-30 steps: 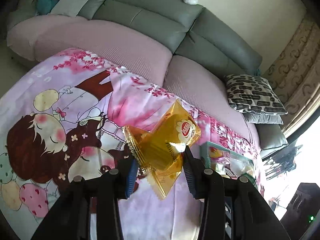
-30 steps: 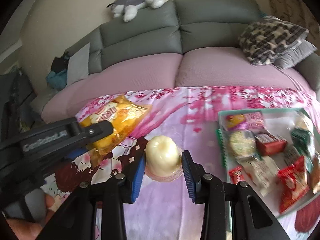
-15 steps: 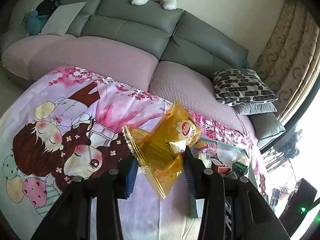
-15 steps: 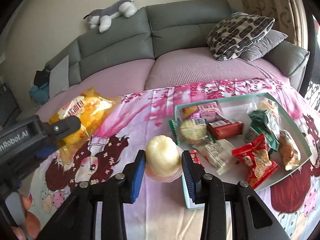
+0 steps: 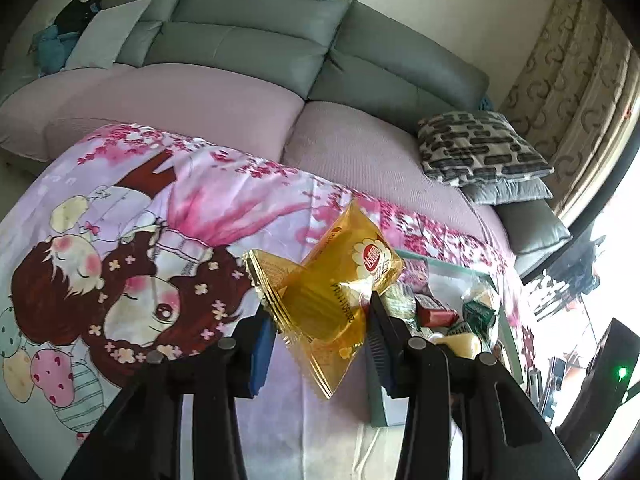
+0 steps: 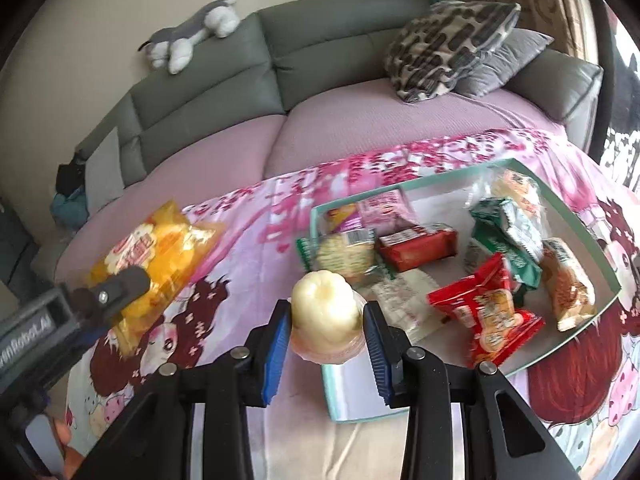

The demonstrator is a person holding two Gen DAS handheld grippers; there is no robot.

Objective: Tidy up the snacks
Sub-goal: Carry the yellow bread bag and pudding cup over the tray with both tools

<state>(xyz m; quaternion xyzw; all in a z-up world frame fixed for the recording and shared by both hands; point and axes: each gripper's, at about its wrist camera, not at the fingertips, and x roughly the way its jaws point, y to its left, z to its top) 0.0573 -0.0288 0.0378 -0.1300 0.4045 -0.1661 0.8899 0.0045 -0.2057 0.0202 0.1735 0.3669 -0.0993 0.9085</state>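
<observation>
My left gripper (image 5: pixel 320 320) is shut on a yellow snack packet (image 5: pixel 332 288) and holds it above the cartoon blanket, left of the tray; the packet also shows in the right wrist view (image 6: pixel 156 256). My right gripper (image 6: pixel 324 324) is shut on a pale yellow jelly cup (image 6: pixel 324 316), held over the near left corner of the mint-green tray (image 6: pixel 600 256). The tray holds several wrapped snacks, among them a red packet (image 6: pixel 484 312) and a green packet (image 6: pixel 508 236). The tray (image 5: pixel 448 264) and jelly cup (image 5: pixel 460 342) appear at the right of the left wrist view.
The pink cartoon blanket (image 5: pixel 120 240) covers a low surface in front of a grey and pink sofa (image 6: pixel 320 80). A patterned cushion (image 6: pixel 448 44) and a plush dog (image 6: pixel 192 36) lie on the sofa. A window is at the right.
Both grippers have moved right toward the tray, each still holding its snack. The jelly cup has gone from over the blanket to over the tray's near left corner.
</observation>
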